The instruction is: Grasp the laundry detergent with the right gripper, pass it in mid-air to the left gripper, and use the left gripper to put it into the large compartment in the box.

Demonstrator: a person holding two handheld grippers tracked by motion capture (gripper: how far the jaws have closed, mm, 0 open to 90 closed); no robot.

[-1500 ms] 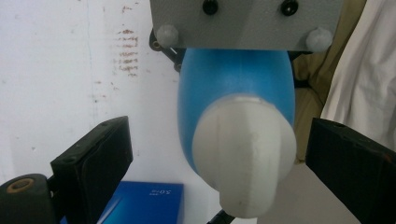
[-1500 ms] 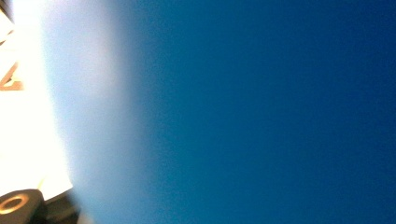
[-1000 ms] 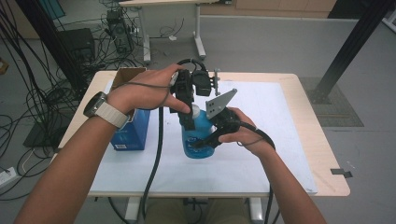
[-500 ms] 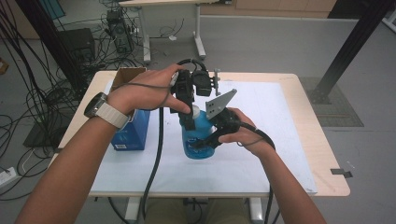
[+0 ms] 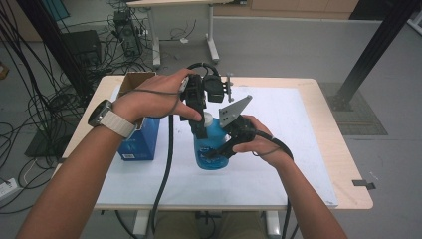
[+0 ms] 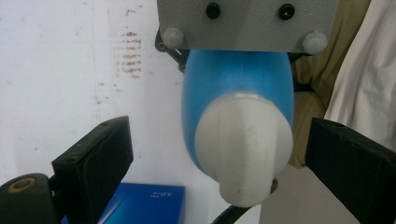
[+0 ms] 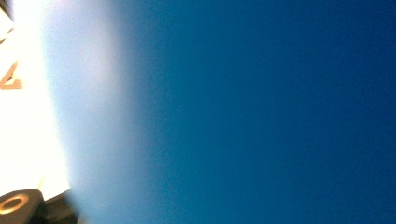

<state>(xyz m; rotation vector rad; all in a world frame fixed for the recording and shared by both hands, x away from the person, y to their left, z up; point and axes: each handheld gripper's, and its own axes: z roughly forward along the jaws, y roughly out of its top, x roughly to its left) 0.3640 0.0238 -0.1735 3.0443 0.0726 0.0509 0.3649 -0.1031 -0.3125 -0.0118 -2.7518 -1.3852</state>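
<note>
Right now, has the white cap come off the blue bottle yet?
Not yet. Done: the blue plastic bottle stands on the white-covered table, with the right gripper against its side. In hand: the left gripper has its jaws open around the white cap, not touching. Left: closing on it and getting it off.

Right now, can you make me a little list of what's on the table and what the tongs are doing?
bottle: blue bottle, white cap, standing on the white mat
box: blue box, left of bottle
left tongs: open, above the cap, jaws either side of it
right tongs: at the bottle's side; grip cannot be told
</note>
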